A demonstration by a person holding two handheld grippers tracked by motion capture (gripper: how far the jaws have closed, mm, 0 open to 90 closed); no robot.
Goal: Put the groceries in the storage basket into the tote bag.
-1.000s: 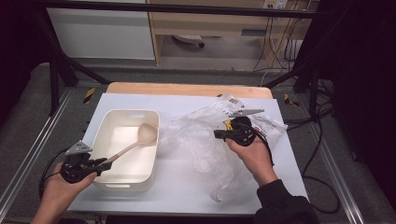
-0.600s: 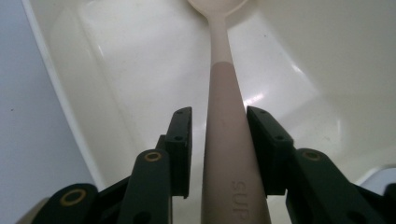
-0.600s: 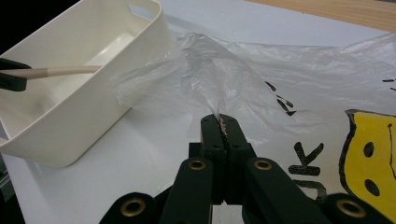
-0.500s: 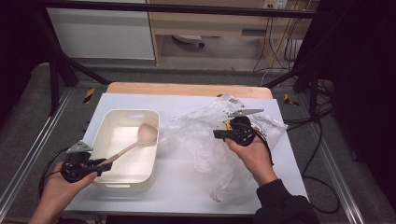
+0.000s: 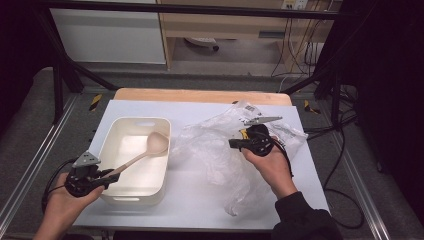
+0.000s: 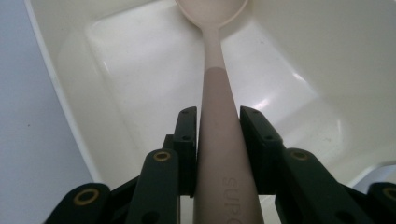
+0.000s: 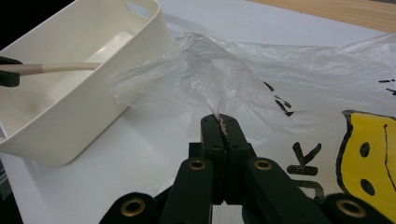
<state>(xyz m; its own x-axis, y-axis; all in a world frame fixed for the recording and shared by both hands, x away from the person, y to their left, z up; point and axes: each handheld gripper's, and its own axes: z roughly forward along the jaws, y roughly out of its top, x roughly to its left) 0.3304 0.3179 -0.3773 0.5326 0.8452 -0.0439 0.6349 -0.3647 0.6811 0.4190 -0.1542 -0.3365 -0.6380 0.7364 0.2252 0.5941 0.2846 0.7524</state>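
My left gripper (image 6: 217, 126) grips the handle of the pale spoon (image 5: 145, 151), its jaws having just tightened a little, and the spoon's bowl hangs over the white tub (image 5: 114, 141). My right gripper (image 7: 223, 127) is pinched tight on a fold of the clear plastic bag (image 5: 215, 150), which lies crumpled on the table (image 5: 190, 200) just beside the tub
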